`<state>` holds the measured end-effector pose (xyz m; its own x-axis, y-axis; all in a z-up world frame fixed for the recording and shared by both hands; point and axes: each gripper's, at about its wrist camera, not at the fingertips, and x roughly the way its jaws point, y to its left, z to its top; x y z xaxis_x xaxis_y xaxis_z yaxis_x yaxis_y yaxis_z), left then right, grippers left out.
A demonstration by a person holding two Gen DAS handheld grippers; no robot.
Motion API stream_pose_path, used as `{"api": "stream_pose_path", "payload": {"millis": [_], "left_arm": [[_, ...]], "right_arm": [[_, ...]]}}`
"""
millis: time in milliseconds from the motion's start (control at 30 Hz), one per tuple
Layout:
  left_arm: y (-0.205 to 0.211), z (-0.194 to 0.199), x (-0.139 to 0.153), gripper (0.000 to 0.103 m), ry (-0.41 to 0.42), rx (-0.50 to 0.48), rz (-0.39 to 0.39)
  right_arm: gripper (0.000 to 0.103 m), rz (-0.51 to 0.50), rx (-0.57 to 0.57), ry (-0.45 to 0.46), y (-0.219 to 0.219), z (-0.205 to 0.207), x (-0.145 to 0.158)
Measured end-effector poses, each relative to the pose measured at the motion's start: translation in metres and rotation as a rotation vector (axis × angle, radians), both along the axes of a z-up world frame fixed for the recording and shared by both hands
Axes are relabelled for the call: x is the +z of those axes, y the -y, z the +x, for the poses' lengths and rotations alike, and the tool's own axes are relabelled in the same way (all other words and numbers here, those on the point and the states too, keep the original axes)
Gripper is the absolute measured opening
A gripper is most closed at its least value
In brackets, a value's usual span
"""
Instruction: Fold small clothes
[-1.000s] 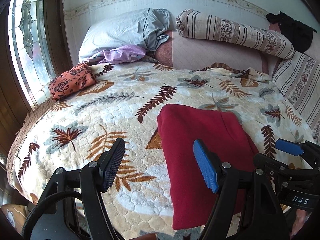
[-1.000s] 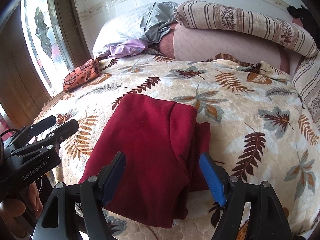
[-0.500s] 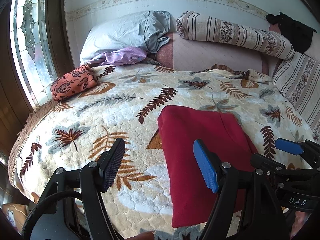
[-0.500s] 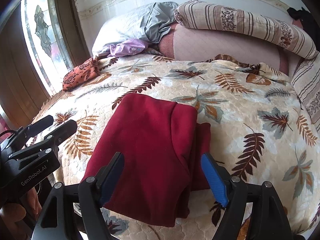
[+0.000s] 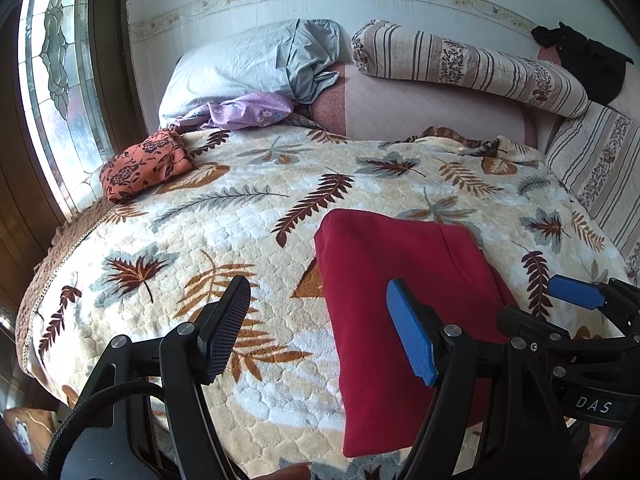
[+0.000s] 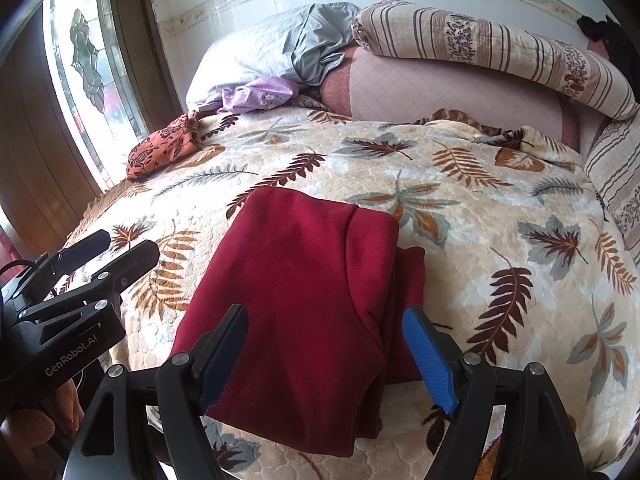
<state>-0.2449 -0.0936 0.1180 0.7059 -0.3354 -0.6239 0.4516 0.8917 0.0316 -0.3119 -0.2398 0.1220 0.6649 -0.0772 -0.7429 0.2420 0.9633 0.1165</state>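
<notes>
A dark red garment (image 5: pixel 404 300) lies folded flat on the leaf-patterned bedspread (image 5: pixel 248 216), near the bed's front edge; it also shows in the right wrist view (image 6: pixel 304 300), with a narrower layer sticking out on its right side. My left gripper (image 5: pixel 320 328) is open and empty, held above the garment's left edge. My right gripper (image 6: pixel 328 356) is open and empty, above the garment's near part. Each gripper shows at the edge of the other's view: the right gripper (image 5: pixel 584 300) and the left gripper (image 6: pixel 104 256).
A folded orange floral cloth (image 5: pixel 144 164) lies at the bed's far left by the window (image 5: pixel 56 92). A purple cloth (image 5: pixel 244 110), a grey pillow (image 5: pixel 248 64) and a striped bolster (image 5: pixel 472 68) lie at the head. A black garment (image 5: pixel 584 64) sits far right.
Both grippers have drawn back slightly from the bed; the scene sits a little lower and farther. The red garment has not moved. Both grippers stay open.
</notes>
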Motion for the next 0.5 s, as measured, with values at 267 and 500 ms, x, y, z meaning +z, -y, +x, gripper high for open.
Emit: {"api": "stream_pose_path", "payload": {"millis": [267,500], "left_arm": [[0.0003,0.0035,-0.0059,0.072,-0.011,-0.001,0.002],[0.0003,0.0070,-0.0097,0.072,-0.022,-0.004,0.004]], "right_arm": [[0.080,0.012,-0.013,-0.008,0.0014,0.0035,-0.0034],[0.081,0.012,-0.007,-0.020,0.0001,0.0064,-0.0064]]}}
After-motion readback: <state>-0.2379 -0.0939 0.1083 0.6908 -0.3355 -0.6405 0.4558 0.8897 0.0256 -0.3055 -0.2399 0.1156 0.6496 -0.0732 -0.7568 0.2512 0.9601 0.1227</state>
